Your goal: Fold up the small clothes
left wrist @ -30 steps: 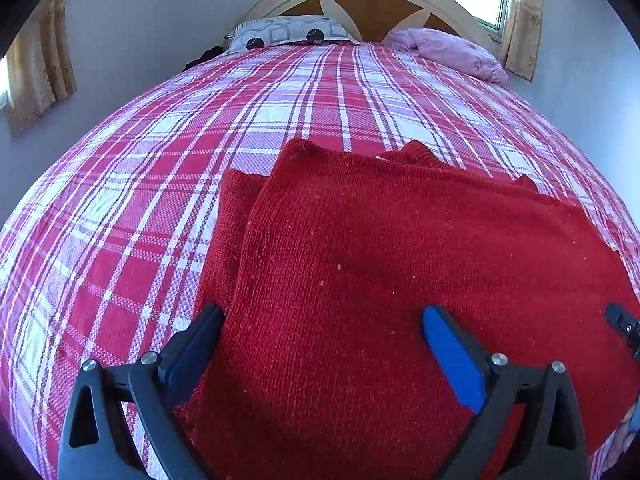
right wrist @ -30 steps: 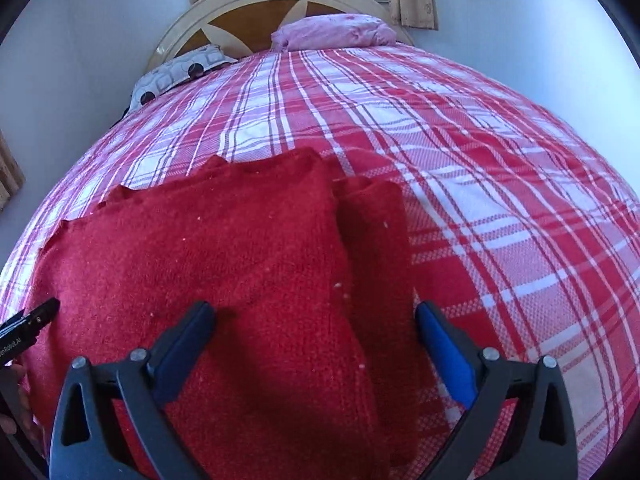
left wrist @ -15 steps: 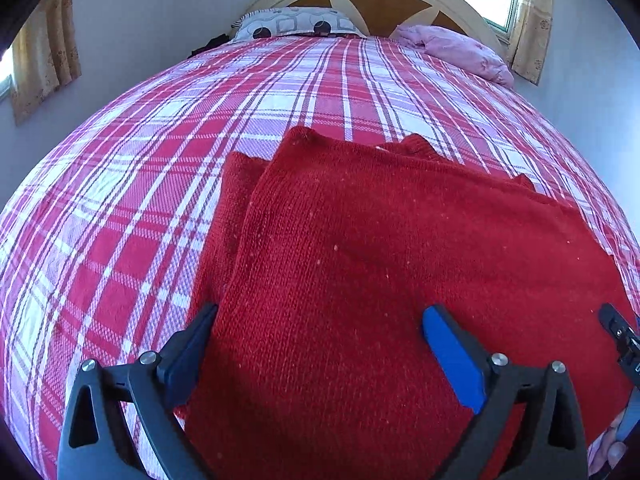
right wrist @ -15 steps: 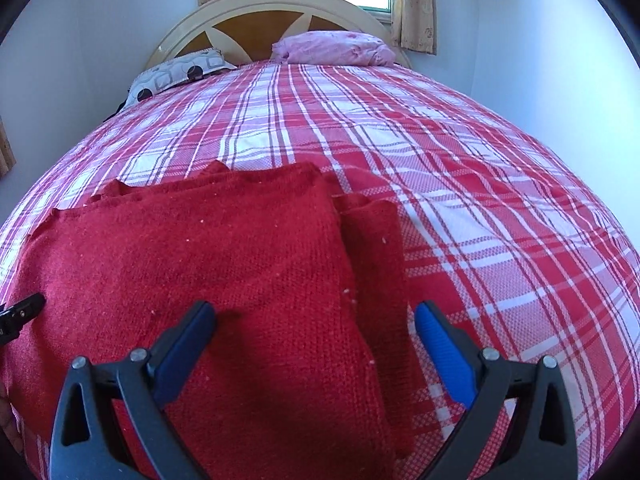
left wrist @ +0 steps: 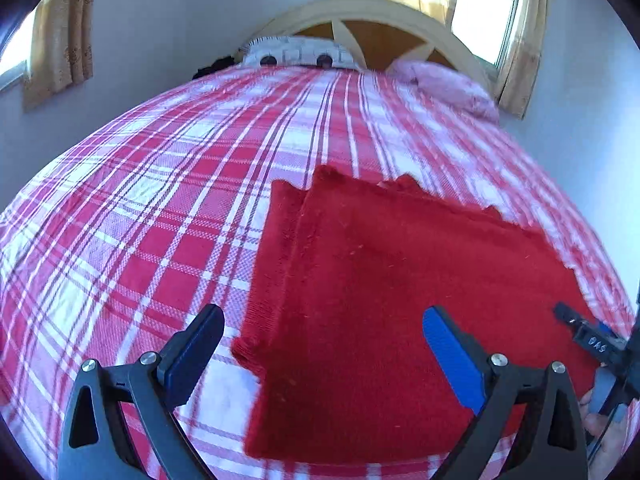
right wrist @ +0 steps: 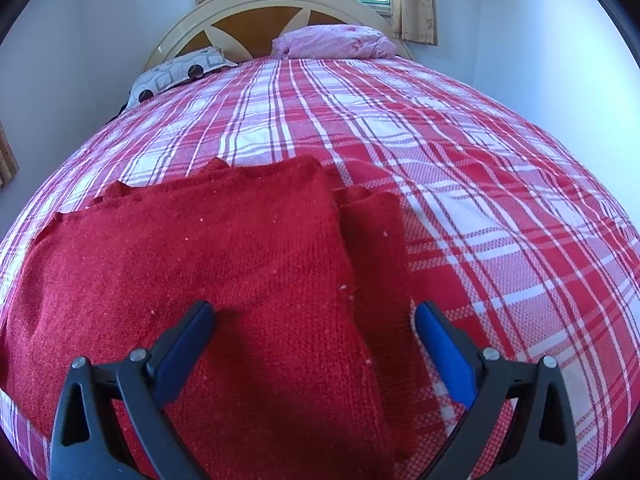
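A: Red knit garment (left wrist: 400,300), near foot edge of bed (left wrist: 140,200). Soft, limp, light.
B: Left gripper (left wrist: 320,348), right gripper (right wrist: 312,340): jaws wide, empty. Best pinched at near hem corners.

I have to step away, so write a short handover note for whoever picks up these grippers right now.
Left gripper: open, holding nothing, above the sweater's left edge.
Right gripper: open, holding nothing, above the sweater's right part.
Sweater: red knit, lying flat on the plaid bed, near the foot end. A narrow strip sticks out from under the top layer on each side, probably the sleeves tucked in.
Done: the sides look folded in.
Left: probably one more fold, bottom up toward the pillows, then smooth it. The far edge is a bit uneven.
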`<control>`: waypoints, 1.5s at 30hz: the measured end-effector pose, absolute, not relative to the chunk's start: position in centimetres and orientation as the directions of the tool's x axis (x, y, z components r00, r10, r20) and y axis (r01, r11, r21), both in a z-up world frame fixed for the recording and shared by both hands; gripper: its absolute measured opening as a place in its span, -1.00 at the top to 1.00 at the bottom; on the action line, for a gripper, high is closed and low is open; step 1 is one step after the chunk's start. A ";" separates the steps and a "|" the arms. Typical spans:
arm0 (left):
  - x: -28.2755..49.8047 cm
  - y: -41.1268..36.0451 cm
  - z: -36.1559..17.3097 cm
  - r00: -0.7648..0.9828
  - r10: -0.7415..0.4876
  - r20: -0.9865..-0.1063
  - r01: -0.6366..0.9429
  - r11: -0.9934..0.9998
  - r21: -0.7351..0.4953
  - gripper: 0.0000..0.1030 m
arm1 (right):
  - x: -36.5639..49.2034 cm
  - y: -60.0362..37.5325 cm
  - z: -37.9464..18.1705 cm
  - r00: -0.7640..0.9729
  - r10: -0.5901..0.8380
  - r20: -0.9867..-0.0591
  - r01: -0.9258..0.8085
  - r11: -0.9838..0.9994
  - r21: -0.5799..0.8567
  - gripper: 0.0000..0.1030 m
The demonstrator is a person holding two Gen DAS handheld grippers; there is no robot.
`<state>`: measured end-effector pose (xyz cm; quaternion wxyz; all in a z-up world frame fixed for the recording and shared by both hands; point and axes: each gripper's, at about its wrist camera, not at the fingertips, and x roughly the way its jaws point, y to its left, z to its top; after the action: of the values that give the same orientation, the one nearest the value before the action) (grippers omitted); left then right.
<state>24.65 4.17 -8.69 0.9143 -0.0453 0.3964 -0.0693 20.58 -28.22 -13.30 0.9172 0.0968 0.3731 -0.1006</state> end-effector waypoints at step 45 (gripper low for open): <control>21.5 9.3 -12.1 0.575 -0.418 -0.703 -0.060 0.836 -0.546 0.42 | 10.1 -28.4 -8.4 0.831 0.064 -0.552 0.181 0.908 0.378 -0.91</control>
<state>21.46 9.28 -12.14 0.8466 -0.2664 0.4485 -0.1058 10.05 -28.41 -8.39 0.9331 0.2124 0.2886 -0.0312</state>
